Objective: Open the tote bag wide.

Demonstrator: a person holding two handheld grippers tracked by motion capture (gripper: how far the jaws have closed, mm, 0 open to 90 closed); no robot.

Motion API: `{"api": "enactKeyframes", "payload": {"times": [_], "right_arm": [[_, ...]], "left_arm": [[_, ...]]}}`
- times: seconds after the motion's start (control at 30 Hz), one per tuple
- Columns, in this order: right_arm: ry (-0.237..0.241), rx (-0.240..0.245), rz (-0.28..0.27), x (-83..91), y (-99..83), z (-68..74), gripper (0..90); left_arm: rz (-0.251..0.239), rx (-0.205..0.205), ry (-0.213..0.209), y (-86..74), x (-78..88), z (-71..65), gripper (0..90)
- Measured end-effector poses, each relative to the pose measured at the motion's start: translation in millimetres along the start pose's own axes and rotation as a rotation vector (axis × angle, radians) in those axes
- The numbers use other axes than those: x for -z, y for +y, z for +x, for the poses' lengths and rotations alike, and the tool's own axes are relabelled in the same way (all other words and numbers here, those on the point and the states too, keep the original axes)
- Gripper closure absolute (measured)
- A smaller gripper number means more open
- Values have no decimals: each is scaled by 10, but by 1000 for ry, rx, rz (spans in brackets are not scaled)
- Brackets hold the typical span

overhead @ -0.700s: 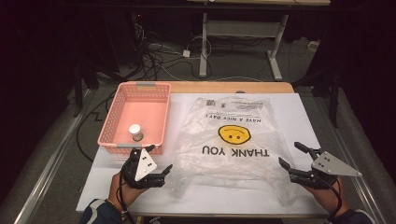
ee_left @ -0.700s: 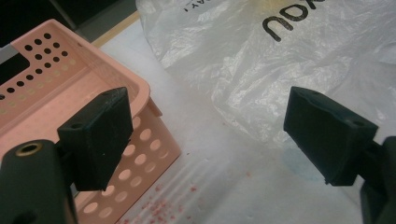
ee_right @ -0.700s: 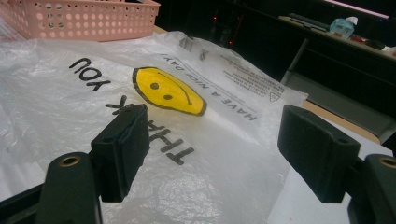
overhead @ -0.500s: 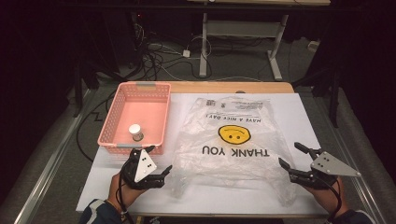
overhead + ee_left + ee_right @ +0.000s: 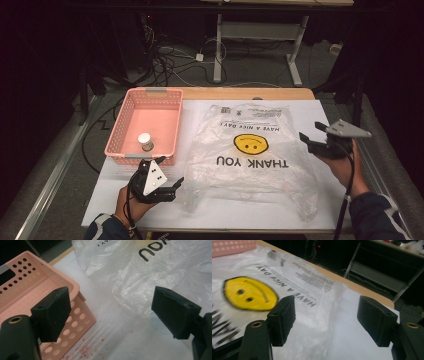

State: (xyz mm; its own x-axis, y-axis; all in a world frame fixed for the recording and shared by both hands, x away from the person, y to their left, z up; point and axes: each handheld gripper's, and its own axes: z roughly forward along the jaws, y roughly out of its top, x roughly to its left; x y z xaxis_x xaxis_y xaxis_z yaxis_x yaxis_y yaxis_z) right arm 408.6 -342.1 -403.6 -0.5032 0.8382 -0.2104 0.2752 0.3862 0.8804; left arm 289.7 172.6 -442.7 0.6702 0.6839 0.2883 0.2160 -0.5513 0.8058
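Plastic bag [image 5: 252,150] is lying flat mid-table beside the pink basket [image 5: 145,125]; left gripper [image 5: 167,172] is hovering near its corner, right gripper [image 5: 312,135] above its edge, both gaping, empty

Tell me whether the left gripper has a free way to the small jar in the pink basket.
Probably yes. The left gripper hangs open just outside the pink basket; the small jar stands alone inside, top uncovered. Only the basket's near wall lies between, so it would need to go over that.
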Motion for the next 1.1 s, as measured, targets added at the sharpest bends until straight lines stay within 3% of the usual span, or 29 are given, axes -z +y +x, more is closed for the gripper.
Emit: {"api": "enactKeyframes", "payload": {"times": [0.03, 0.07, 0.17, 0.23, 0.3, 0.4, 0.47, 0.57, 0.6, 0.63, 0.67, 0.87, 0.9, 1.0, 1.07, 1.1], "right_arm": [[0, 0, 0, 0, 0, 0, 321], [-5, -2, 70, -275, 89, -68, 326], [-13, -24, 157, -662, 140, -165, 339], [10, -58, 198, -867, 133, -223, 354], [4, -59, 205, -950, 116, -242, 371], [8, -79, 279, -1214, 31, -320, 470], [11, -115, 262, -1274, 4, -368, 559], [4, -115, 295, -1381, -7, -399, 711], [-3, -101, 316, -1414, -6, -391, 789], [-3, -101, 316, -1414, -6, -391, 789], [-16, -76, 335, -1448, -5, -365, 900], [-78, -74, 357, -1415, -17, -386, 900], [-129, -87, 359, -1350, -23, -460, 900], [-187, -126, 359, -1234, -51, -579, 900], [-201, -138, 364, -1187, -69, -625, 900], [-204, -176, 372, -1091, -112, -719, 900]], "left_arm": [[1, -1, 1, 3, -5, -2, 152], [2, 1, -2, 3, -9, 0, 152], [8, -1, -7, 0, -20, -6, 152], [5, 1, -15, -6, -17, -11, 152], [3, 2, -22, -15, -9, -16, 152], [2, 4, -35, -26, -6, -16, 151], [2, 0, -42, -25, -7, -19, 151], [1, -1, -46, -23, -5, -20, 152], [1, -1, -46, -23, -5, -20, 152], [-1, -1, -47, -25, -4, -22, 152], [0, 0, -48, -28, -5, -23, 152], [7, -7, -51, -27, -20, -28, 156], [8, -10, -49, -26, -17, -29, 155], [6, -9, -42, -26, -7, -21, 155], [3, -8, -38, -25, 1, -10, 155], [3, -6, -36, -26, 2, -7, 155]]}}
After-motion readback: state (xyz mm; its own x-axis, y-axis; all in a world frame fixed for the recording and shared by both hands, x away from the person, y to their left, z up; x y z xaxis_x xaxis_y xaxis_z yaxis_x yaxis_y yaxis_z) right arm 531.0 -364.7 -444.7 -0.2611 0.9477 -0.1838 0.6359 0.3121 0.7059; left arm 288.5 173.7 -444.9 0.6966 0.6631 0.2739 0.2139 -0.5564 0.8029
